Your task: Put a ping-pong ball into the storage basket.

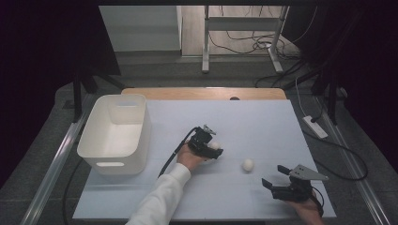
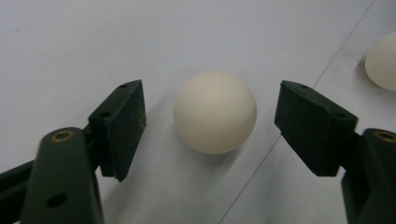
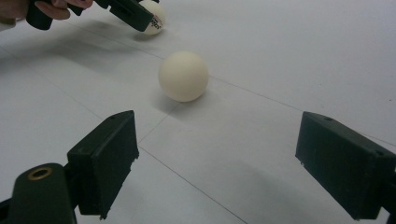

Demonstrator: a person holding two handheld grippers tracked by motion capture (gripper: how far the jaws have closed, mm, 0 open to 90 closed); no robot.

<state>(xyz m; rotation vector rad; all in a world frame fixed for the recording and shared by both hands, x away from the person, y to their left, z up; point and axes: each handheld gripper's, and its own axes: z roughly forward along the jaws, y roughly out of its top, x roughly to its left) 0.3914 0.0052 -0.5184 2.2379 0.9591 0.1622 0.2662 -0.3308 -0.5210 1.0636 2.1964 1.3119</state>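
Left gripper view is showing the left gripper (image 2: 210, 126) standing part open around a white ball (image 2: 215, 112), a pad waiting on either side with a gap, nothing gripped. Judging by looks, the ball is light, hard and slick, so pads should be meeting it at its widest girth. Farther off, a second ball (image 1: 248, 164) is lying between this gripper and the wide-open, empty right gripper (image 1: 276, 177).
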